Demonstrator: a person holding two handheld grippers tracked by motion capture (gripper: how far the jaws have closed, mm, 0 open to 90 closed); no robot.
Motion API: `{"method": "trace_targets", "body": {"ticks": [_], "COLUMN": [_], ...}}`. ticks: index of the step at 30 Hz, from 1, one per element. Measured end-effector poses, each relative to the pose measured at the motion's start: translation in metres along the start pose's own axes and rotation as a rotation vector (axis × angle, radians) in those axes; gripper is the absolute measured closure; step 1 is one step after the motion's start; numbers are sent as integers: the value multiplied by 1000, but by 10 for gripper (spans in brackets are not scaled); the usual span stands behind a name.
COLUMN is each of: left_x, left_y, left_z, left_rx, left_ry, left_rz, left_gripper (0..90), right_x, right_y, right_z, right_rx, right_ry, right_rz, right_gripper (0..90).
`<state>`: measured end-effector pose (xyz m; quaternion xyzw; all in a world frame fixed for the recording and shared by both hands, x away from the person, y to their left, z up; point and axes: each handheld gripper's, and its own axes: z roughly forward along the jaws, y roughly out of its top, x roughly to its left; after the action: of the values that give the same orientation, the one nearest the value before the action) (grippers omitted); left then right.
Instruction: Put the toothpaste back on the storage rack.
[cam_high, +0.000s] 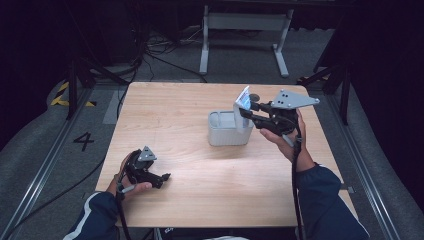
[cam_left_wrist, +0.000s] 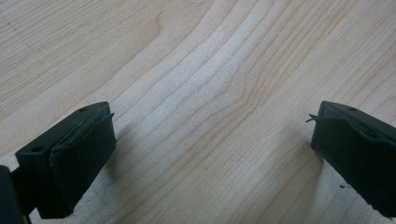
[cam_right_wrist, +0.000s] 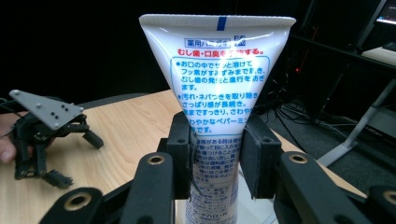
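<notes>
Nearest to us, our left gripper (cam_high: 161, 178) rests low over the near-left part of the table (cam_high: 165, 110), held in the left hand (cam_high: 131, 186), and it stays apart from everything else. In the left gripper view its two black jaws stand wide apart with bare wood grain between them, so it is released and grips nothing. Farther across the table, toward the right, our right gripper (cam_high: 246, 114) is held up in the right hand (cam_high: 280, 137), its grey plate on top. It is clenched on a tube (cam_right_wrist: 219, 88): in the right gripper view the pads (cam_right_wrist: 181, 161) press on both sides of the tube's lower body, and the tube stands upright with its flat crimped end at the top, white with blue and red print. In the high view the tube (cam_high: 244, 100) sits above the right edge of a grey bin (cam_high: 227, 135), which stands open-topped near the middle of the table. Beyond the table we see a white frame (cam_high: 245, 30) on the dark floor.
</notes>
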<state>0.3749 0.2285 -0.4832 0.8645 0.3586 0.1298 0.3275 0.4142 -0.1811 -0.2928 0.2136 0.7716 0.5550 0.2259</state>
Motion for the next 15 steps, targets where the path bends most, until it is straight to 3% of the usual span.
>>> {"method": "trace_targets", "body": {"ticks": [15], "left_x": [0], "left_y": [0], "left_z": [0], "left_rx": [0], "left_ry": [0], "left_rz": [0], "left_gripper": [2], "right_x": [-12], "right_y": [-2], "right_z": [33], "right_rx": [29], "right_ry": [-3], "right_rz": [13], "right_gripper": [681]}}
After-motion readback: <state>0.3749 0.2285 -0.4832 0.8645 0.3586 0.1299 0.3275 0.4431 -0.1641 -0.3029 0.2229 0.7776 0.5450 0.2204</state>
